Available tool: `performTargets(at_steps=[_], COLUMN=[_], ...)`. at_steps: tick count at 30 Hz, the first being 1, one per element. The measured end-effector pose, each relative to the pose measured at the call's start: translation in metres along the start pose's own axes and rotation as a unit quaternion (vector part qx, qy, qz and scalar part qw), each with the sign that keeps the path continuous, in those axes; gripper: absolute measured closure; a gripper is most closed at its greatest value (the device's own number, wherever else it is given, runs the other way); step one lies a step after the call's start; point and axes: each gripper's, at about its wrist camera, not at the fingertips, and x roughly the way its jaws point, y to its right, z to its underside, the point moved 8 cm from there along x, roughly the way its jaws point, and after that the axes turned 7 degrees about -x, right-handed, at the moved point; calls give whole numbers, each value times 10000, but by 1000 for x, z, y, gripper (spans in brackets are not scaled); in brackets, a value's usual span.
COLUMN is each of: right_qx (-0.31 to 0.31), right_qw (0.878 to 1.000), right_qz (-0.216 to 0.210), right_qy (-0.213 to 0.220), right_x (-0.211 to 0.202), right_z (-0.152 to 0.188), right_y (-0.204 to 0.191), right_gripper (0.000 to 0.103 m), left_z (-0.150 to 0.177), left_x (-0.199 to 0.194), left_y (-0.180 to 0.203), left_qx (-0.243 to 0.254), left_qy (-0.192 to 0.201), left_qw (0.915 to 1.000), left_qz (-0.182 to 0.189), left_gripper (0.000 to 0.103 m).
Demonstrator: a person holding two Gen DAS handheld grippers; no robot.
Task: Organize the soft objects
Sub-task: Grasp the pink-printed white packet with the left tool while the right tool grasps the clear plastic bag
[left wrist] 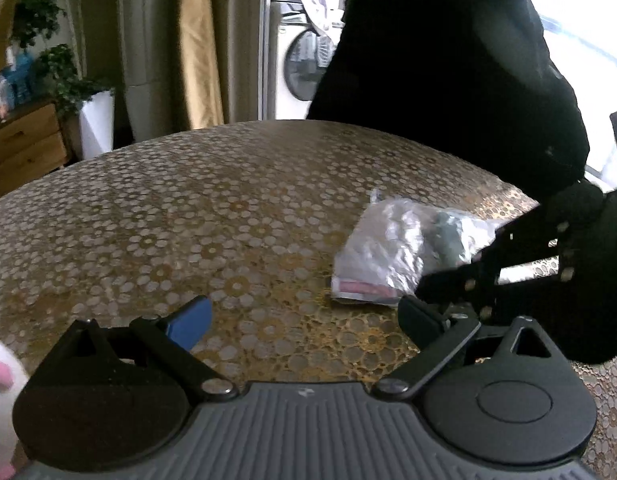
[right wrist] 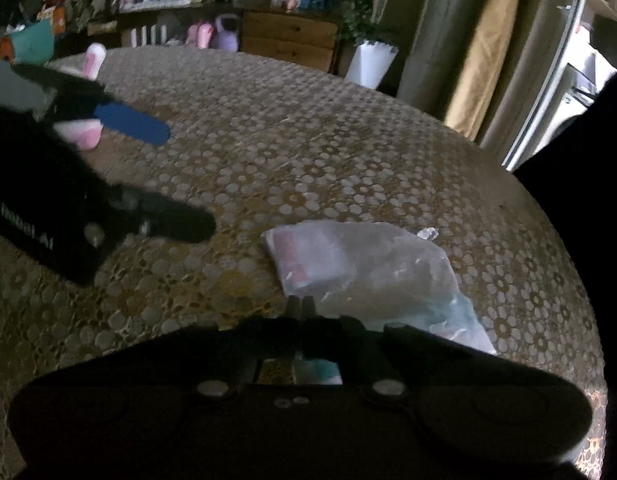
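1. The crinkled clear plastic bag with a pink-and-white printed strip and something pale green inside point(right wrist: 360, 268) lies flat on the desk with the gold-and-white floral lace cover point(right wrist: 308, 140), toward the near right part of the round top. From my right wrist camera its long axis runs from the printed end at upper left down to the greenish end at lower right.
2. My right tongs point(right wrist: 301, 305) sit at the bag's near edge with the jaws brought fully together. The tips look pinched on the plastic there, though the shadow keeps me from being sure any film is caught.
3. My left tongs point(left wrist: 304, 316) hang wide apart over bare lace, holding nothing. In the left wrist view the bag point(left wrist: 392, 244) lies ahead and to the right, its printed end nearest the dark finger.
4. I judge the right hand far nearer, so the lift is its job.
5. A white-and-pink plush toy point(right wrist: 88, 66) sits well apart at the far left.
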Motion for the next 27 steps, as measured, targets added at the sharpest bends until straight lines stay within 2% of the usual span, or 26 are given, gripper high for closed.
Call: performTargets(at_steps=[6,10,12,14,15,16,17,18,20,25,27], right_qx=[645,757,748,769,771,745,699,640,492,169,139], right_qw=[9971,9964,9966,9964,9964,9965,9968,9973,9980,9977,9971], right_qz=[68,59,48,-12,-4,0,-29,-100,-300,-653,-741], right_qy=[390,385,352,351,361,381,383,354,240,8,-105], right_x=[-19,-23,-24,-25,-26,-27,-27,-26,-21,-5,3], right_z=[-8,-9,-10,-11,-12,-11,-11,-11,-11,-11,-10], right_y=[28,45,54,64,67,69,70,70,68,67,69], right_gripper=[103,102,82,53,45,32,26,25,13,4,3], left_z=[-1,0,2,4,5,5,6,7,7,2,-1], left_x=[25,40,47,52,54,55,57,59,61,67,68], left_y=[19,30,31,29,28,28,28,29,30,33,33], left_qx=[301,489,553,529,501,488,497,528,595,613,579], left_qy=[-79,-185,-258,-321,-332,-346,-369,-378,-376,-355,-346], left_qw=[9995,9985,9980,9980,9981,9980,9979,9977,9973,9972,9974], left_qz=[108,179,154,157,162,187,201,191,188,237,269], left_gripper=[3,3,4,4,4,4,4,4,4,9,18])
